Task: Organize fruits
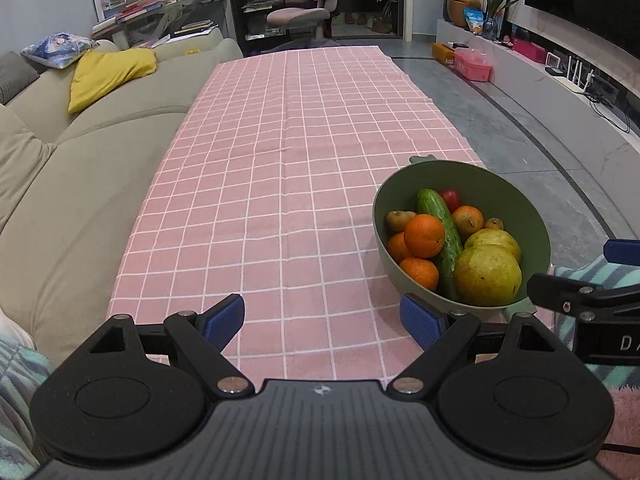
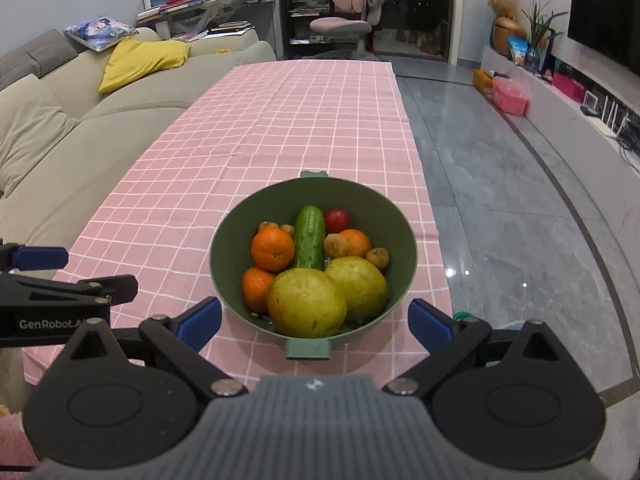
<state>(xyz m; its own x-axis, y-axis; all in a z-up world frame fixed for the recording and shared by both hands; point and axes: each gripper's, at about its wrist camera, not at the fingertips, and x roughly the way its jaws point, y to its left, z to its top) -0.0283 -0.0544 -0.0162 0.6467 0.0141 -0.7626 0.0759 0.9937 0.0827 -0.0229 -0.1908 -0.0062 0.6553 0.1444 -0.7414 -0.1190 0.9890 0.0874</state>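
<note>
All the fruit sits heaped in the green bowl near the bench's front edge, within easy reach of both the left gripper and right gripper, jaws spread wide, grasping nothing.

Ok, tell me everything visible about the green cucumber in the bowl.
The long dark green cucumber has bumpy, glossy skin and looks whole. It lies tilted in the olive green round bowl, its rounded end pointing at the far rim, its near end tucked behind two large yellow-green pears. An orange tangerine presses its left side. No gripper touches it.
</note>
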